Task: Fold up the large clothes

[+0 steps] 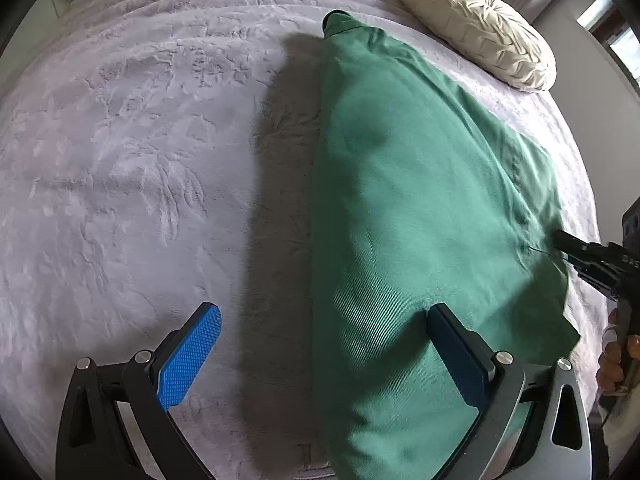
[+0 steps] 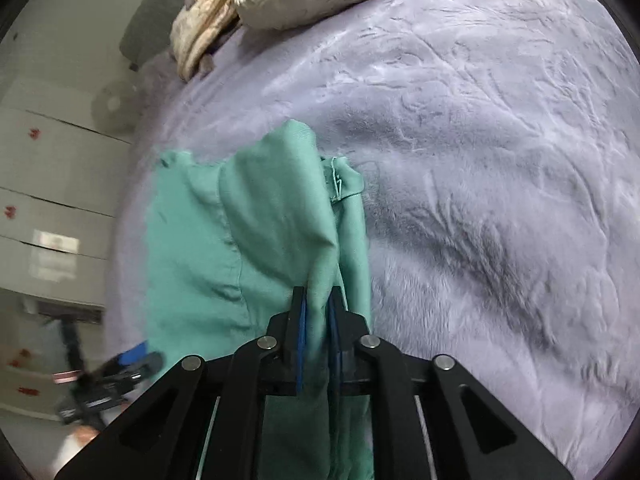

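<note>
On the bed (image 2: 500, 160), right gripper (image 2: 318, 320) pinches green garment (image 2: 260, 208).

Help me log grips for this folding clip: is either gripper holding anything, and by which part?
The right gripper pinches a bunched fold of the green garment near its edge. The left gripper is open, holding nothing.

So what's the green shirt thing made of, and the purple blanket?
The green garment looks like soft knit cotton, matte, with fine ribbed lines in the weave. It drapes limply from the right hand-held gripper. The purple blanket looks like plush fleece, probably synthetic: its fuzzy nap shows brushed streaks and a slight sheen.
</note>
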Demonstrator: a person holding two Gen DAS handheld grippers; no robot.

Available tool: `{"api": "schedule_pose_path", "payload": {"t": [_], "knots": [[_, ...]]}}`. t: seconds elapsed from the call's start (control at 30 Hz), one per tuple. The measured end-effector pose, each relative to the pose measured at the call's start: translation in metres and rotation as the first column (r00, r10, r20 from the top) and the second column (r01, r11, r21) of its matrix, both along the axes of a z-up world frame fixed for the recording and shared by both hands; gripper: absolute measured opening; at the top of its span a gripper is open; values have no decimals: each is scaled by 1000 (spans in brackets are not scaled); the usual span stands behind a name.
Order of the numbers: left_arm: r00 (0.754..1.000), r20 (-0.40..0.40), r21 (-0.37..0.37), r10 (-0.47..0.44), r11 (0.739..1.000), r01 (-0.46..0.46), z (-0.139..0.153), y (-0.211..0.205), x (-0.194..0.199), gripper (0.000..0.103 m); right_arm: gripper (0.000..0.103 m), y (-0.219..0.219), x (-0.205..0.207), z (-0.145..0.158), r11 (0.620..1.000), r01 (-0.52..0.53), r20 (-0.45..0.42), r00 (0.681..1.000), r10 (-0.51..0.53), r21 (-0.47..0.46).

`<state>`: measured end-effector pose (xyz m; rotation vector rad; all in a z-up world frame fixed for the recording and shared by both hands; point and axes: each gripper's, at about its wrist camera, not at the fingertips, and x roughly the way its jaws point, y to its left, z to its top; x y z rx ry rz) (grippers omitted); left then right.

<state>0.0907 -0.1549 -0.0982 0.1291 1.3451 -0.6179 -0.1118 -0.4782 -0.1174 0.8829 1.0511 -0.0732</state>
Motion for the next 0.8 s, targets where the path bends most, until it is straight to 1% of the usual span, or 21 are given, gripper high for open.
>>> {"api": "schedule_pose_path", "payload": {"t": [0.03, 0.07, 0.1, 0.17, 0.23, 0.27, 0.33, 0.4, 0.5, 0.6, 0.7, 0.8], "knots": [[1000, -13, -21, -6, 1000, 5, 1, 4, 2, 103, 32, -2, -4, 2, 1000, -2, 8, 1000, 2, 18], [1000, -22, -36, -7, 999, 6, 1, 8, 5, 103, 55, -6, -9, 5, 999, 1, 19, 1000, -1, 34], [999, -38, -62, -5, 998, 2, 1, 13, 9, 103, 71, -9, -13, 8, 999, 1, 35, 999, -3, 47], [997, -80, -108, -14, 994, 5, 0, 25, 14, 103, 71, -9, -17, 8, 998, -8, 57, 998, 4, 69], [985, -165, -184, -51, 983, 20, -8, 30, 19, 103, 71, -11, -22, 3, 996, -13, 53, 999, 9, 94], [978, -195, -209, -68, 978, 26, -12, 29, 19, 103, 71, -12, -21, -4, 992, -17, 49, 999, 11, 123], [964, -249, -226, -92, 973, 34, -25, 25, 19, 103, 71, -14, -18, -18, 985, -22, 41, 999, 15, 174], [952, -280, -235, -126, 970, 59, -34, 18, 17, 103, 71, -13, -9, -31, 975, -32, 35, 999, 25, 219], [948, -280, -222, -153, 971, 90, -44, 2, 13, 103, 71, -6, 3, -43, 967, -65, 41, 998, 57, 246], [951, -265, -229, -157, 969, 96, -45, -7, 9, 103, 71, 0, 19, -47, 963, -110, 61, 993, 98, 247], [956, -246, -216, -160, 971, 107, -49, -13, 7, 103, 72, 4, 32, -51, 947, -155, 95, 987, 133, 280], [959, -236, -205, -155, 973, 107, -50, -12, 7, 103, 72, 5, 41, -63, 941, -148, 102, 987, 123, 305]]}}
